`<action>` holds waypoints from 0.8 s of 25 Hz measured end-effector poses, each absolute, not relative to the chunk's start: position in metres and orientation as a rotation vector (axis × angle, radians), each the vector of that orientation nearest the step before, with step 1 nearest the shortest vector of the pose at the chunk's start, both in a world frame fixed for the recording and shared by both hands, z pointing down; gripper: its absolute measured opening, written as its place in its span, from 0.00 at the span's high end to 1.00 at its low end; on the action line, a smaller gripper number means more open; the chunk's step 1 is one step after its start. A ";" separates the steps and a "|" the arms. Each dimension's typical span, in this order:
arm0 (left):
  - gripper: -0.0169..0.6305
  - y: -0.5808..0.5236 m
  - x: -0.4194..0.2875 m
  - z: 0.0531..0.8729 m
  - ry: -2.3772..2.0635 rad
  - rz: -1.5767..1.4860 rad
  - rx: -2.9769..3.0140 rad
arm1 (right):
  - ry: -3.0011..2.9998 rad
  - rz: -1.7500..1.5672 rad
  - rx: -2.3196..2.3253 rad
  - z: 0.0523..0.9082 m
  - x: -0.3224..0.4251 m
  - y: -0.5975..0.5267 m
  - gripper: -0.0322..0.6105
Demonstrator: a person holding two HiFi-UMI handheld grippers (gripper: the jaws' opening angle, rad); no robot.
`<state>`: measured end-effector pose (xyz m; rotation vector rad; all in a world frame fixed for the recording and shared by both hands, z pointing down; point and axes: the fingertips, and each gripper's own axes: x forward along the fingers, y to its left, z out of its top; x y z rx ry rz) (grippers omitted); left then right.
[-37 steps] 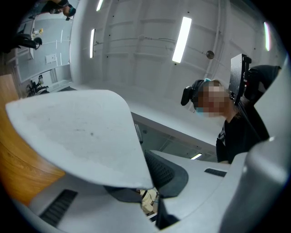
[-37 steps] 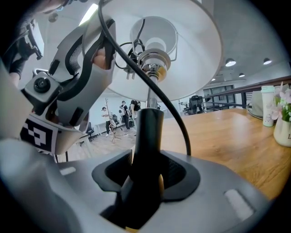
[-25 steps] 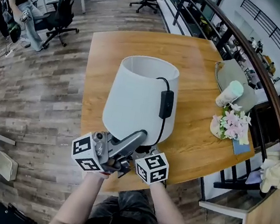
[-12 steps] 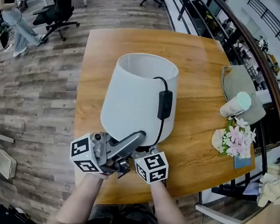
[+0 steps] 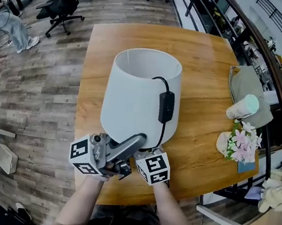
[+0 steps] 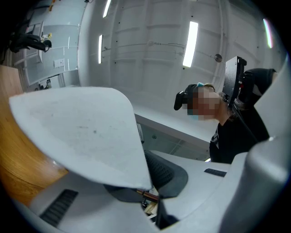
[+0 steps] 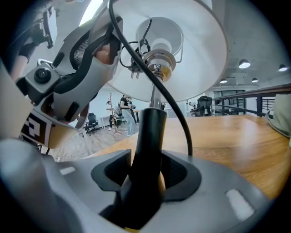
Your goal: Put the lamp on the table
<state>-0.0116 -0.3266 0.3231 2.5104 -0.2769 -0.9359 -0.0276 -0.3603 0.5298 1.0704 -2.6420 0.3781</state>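
base of lamp (image 7: 149, 136) hidden under shade (image 5: 132, 97)

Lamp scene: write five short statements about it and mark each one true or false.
1. The lamp has a white shade. True.
2. Its cord carries a black switch. True.
3. In the head view the flowers lie left of the lamp. False: they lie to its right, near the table's edge.
4. The table is glass. False: it is wood.
5. The left gripper holds the shade's rim. True.
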 end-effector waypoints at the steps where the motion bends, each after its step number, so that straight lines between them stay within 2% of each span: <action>1: 0.95 -0.325 -0.011 0.323 -0.274 -0.935 2.511 | -2.636 0.371 1.075 0.530 -0.028 -0.360 0.63; 20: 0.96 -0.279 -0.002 0.337 -0.211 -0.887 2.511 | -2.556 0.388 1.243 0.524 -0.008 -0.327 0.63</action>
